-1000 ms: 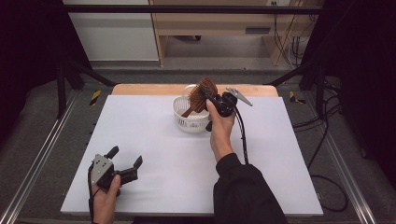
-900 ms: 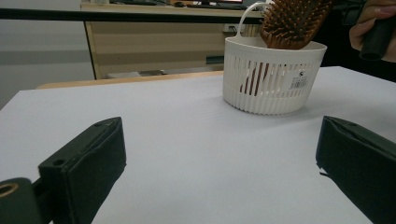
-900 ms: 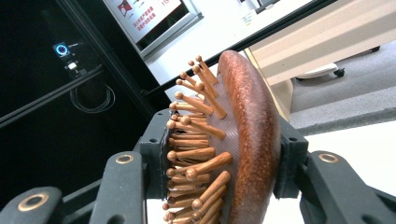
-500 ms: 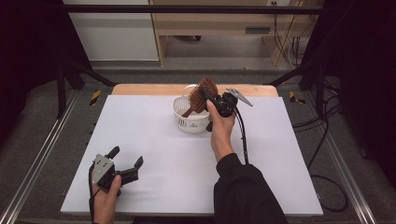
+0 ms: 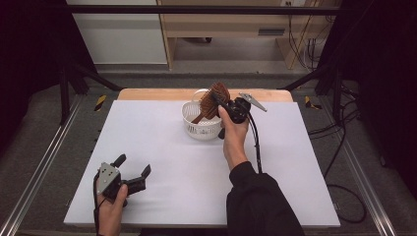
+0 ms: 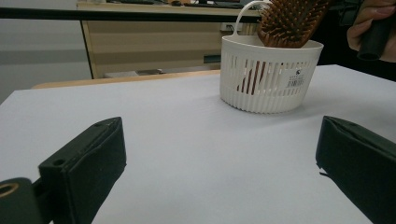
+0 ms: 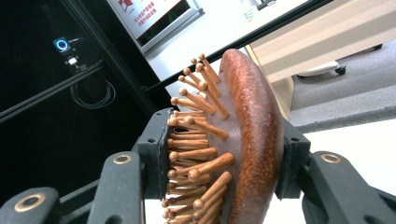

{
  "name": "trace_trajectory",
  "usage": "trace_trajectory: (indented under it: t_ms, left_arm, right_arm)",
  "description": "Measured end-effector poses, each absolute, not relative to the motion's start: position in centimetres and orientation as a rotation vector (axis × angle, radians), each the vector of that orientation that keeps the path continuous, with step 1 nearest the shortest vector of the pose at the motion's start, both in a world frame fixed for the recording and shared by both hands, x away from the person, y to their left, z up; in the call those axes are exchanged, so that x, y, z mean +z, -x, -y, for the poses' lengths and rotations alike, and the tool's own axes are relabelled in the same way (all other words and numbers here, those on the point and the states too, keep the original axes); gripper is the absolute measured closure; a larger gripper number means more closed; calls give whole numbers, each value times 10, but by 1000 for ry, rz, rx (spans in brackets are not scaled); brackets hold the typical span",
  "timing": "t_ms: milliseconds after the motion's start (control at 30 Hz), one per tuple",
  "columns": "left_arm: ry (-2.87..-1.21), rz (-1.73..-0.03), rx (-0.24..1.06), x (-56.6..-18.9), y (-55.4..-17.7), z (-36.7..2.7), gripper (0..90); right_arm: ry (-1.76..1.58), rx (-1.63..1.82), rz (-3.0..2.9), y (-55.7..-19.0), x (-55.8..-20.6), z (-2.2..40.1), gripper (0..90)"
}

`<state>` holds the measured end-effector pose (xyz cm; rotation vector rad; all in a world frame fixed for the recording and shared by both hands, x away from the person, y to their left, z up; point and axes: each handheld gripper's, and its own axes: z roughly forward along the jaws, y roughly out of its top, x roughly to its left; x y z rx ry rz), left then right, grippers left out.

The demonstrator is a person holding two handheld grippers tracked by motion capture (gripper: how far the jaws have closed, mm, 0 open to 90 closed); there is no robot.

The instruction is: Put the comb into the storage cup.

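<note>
A brown wooden hairbrush [image 5: 215, 100] stands tilted in a white slatted basket [image 5: 195, 125] at the table's far middle, handle down inside it and bristled head above the rim. My right gripper [image 5: 220, 102] is shut on the brush head; in the right gripper view the hairbrush [image 7: 236, 144] sits squeezed between both pads, one on the pegs and one on the wooden back. My left gripper [image 5: 132, 168] rests low at the near left, open, with bare table between its jaws. From the left gripper view the basket [image 6: 268, 77] and the hairbrush [image 6: 290, 22] show ahead.
The white table top [image 5: 162, 162] stretches between the two hands. A wooden strip [image 5: 162, 93] runs along its far edge. Metal rails [image 5: 44, 167] flank the table. Cables [image 5: 344, 147] lie on the floor at the right.
</note>
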<state>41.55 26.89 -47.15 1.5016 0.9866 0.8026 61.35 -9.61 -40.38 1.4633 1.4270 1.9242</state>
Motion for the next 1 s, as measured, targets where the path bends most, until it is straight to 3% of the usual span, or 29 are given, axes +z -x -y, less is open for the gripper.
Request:
trace_trajectory:
  t_ms: [1000]
  left_arm:
    - [-1500,-989,804,-471,-415,-269,17]
  right_arm:
    - [-1437,1858,-1509,-617,-404,105,460]
